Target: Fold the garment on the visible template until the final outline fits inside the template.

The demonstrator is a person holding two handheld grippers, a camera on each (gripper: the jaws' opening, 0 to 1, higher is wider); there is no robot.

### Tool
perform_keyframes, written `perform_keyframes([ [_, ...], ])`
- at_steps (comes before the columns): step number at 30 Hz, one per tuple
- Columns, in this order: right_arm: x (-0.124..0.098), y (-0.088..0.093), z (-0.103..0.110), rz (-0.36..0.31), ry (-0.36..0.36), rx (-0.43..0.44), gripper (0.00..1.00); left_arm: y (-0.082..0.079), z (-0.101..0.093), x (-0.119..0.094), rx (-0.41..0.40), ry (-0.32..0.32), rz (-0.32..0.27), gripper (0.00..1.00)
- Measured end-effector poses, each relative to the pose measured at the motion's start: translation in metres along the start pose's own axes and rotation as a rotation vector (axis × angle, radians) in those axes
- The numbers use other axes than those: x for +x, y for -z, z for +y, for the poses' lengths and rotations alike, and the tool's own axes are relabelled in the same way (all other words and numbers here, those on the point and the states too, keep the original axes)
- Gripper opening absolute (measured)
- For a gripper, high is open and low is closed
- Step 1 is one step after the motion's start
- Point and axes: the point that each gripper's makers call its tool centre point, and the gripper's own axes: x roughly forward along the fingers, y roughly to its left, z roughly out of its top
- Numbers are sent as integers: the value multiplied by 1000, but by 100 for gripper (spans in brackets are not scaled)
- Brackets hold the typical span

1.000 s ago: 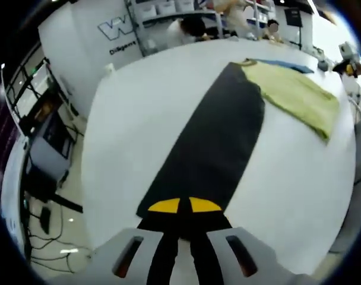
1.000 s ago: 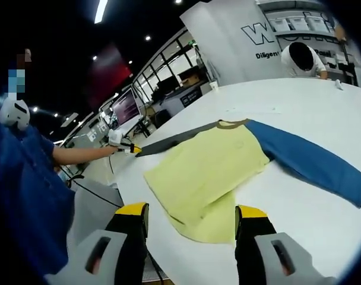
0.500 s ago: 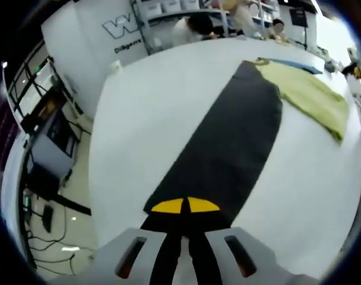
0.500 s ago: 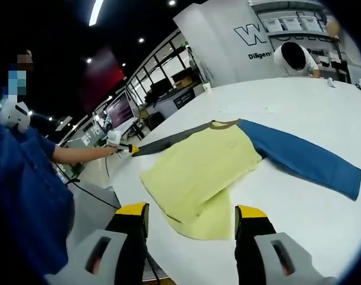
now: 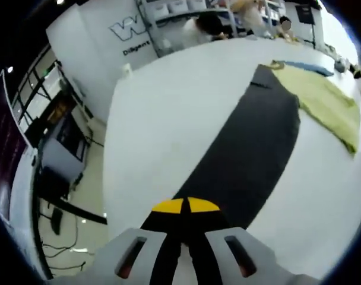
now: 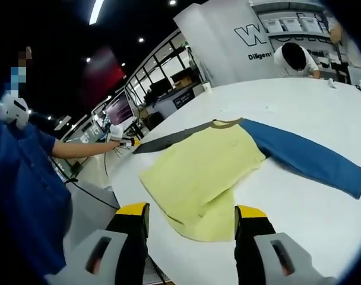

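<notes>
A long-sleeved shirt with a soft yellow body (image 6: 201, 175), one dark grey sleeve (image 5: 246, 160) and one blue sleeve (image 6: 302, 157) lies flat on a big round white desk (image 6: 299, 219). The yellow body is the landmark here.

In the left gripper view, the left tongs (image 5: 185, 206) are shut tight, their yellow tips pressed together on the cuff end of the dark grey sleeve. The sleeve stretches away from the tongs, straight across the desk, up to the yellow body at the far right. A bit of the blue sleeve peeks out behind the yellow body.

In the right gripper view, the right tongs (image 6: 192, 212) are wide open, with nothing between the jaws. They hang just in front of the bottom edge of the yellow body, which sits between the two tips. The grey sleeve runs out to the left of the yellow body, and the left tongs (image 6: 133, 142) pinch its end there, held by a person's arm in a blue sleeve (image 6: 32, 178). The blue sleeve of the shirt runs out to the right of the yellow body.

Behind the yellow body, past the desk, stands a white wall with dark letters (image 6: 252, 35), and a person in a white top (image 6: 296, 59) bends over there.
</notes>
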Motion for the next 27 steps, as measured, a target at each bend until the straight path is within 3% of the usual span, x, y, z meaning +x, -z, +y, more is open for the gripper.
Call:
perform_keyframes([
  [2, 1, 2, -3, 1, 6, -4, 56, -15, -9, -9, 21, 14, -52, 0],
  [4, 3, 4, -5, 0, 5, -2, 55, -31, -29, -21, 9, 74, -113, 0],
  [7, 6, 7, -5, -4, 2, -2, 54, -38, -59, -38, 9, 163, -111, 0],
  [8, 9, 11, -4, 5, 0, -13, 54, -40, -80, -48, 12, 211, -94, 0],
  [10, 13, 17, 0, 20, -11, -20, 53, -45, -94, -56, 41, 223, -106, 0],
  [11, 16, 20, 2, 27, -19, -21, 53, -47, -108, -61, 52, 260, -111, 0],
  [15, 19, 24, 1, 24, -33, -20, 52, -50, -141, -72, 57, 302, -115, 1],
  [20, 24, 29, 0, 27, -46, -21, 50, -45, -179, -79, 6, 390, -99, 9],
  [27, 27, 36, -11, 43, -15, -31, 44, -46, -202, -86, -6, 463, -97, 26],
])
